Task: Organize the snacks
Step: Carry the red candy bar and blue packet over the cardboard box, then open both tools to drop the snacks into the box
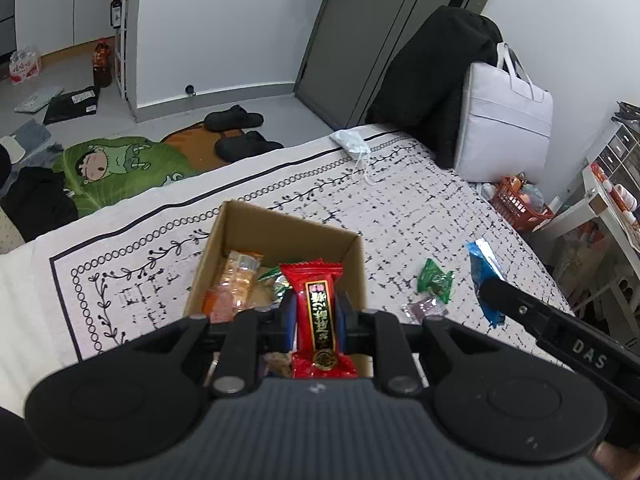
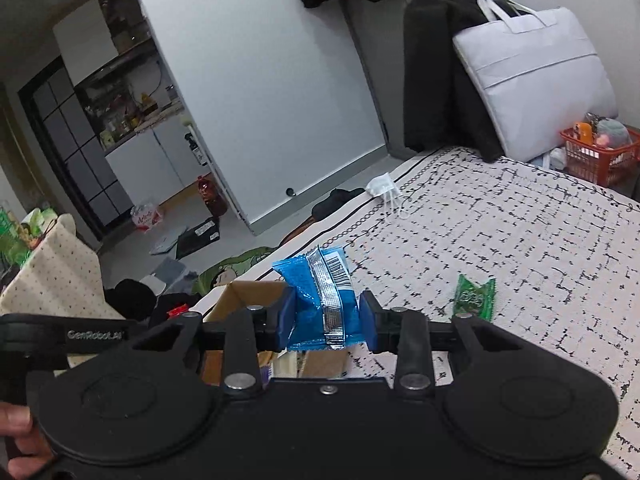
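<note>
The left tongs (image 1: 316,314) are clenched on a red snack packet (image 1: 320,312), which stands upright between the blue pads (image 1: 289,316). The right tongs (image 2: 325,314) are grasping a blue snack packet (image 2: 320,300), its silver seam and barcode turned to the camera.

Under both tongs lies the bed cover (image 1: 420,216), white with black marks and a border of rings and leaves. Just beyond the left tongs, and partly below them, stands the open cardboard box (image 1: 288,224); inside it lie an orange packet of crackers (image 1: 236,280) and other wrapped snacks. In the right wrist view the same box (image 2: 248,292) is just left of the tongs and partly under them.

To the right of the left tongs, on the cover, lies a green candy wrapper (image 1: 436,280), and nearer to the tongs a small purple one (image 1: 424,306). In the right wrist view a green wrapper (image 2: 474,298) lies right of the tongs.

Far beyond the tongs, near the far edge of the cover, lies a white face mask (image 1: 352,142).
</note>
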{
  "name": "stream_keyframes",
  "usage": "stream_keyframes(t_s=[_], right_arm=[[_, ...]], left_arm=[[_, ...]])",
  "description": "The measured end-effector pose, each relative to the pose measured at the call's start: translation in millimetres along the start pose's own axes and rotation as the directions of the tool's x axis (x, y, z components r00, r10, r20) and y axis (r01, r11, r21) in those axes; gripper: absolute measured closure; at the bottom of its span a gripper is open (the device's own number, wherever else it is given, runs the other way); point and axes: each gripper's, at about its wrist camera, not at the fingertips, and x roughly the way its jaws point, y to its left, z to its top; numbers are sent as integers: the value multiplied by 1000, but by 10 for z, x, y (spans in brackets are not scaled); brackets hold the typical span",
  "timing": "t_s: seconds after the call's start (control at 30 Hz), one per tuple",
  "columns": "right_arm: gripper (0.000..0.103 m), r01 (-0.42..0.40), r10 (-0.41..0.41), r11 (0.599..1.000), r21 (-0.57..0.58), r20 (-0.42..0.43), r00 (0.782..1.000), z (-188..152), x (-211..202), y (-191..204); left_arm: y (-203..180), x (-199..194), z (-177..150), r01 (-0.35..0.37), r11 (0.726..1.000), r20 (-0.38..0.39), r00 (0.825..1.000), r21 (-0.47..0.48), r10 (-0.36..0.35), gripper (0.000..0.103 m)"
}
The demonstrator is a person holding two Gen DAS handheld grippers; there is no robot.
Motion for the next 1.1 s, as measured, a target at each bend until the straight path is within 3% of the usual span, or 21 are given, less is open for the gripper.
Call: stream_keyframes(t_s=[0.47, 0.67, 0.83, 0.93, 1.0, 1.1], right_arm=[[69, -47, 44, 998, -37, -94, 995, -180, 369, 411], [69, -45, 43, 999, -19, -116, 992, -236, 531, 476], [68, -64, 64, 998, 9, -123, 990, -265, 672, 560], [57, -67, 70, 997, 26, -125, 990, -295, 777, 610], [44, -62, 63, 998, 7, -137, 989, -315, 820, 651], [41, -26, 22, 999, -26, -144, 989, -323, 799, 670]], left_arm=[[379, 95, 79, -3, 997, 34, 999, -76, 6, 81], [547, 147, 77, -12, 995, -1, 1000, -101, 12, 70], [628, 169, 43, -23, 994, -34, 999, -106, 19, 53], [664, 185, 25, -24, 993, -55, 998, -118, 18, 51], [676, 183, 14, -29, 992, -62, 998, -120, 21, 49], [677, 156, -4, -26, 993, -60, 998, -117, 19, 37]])
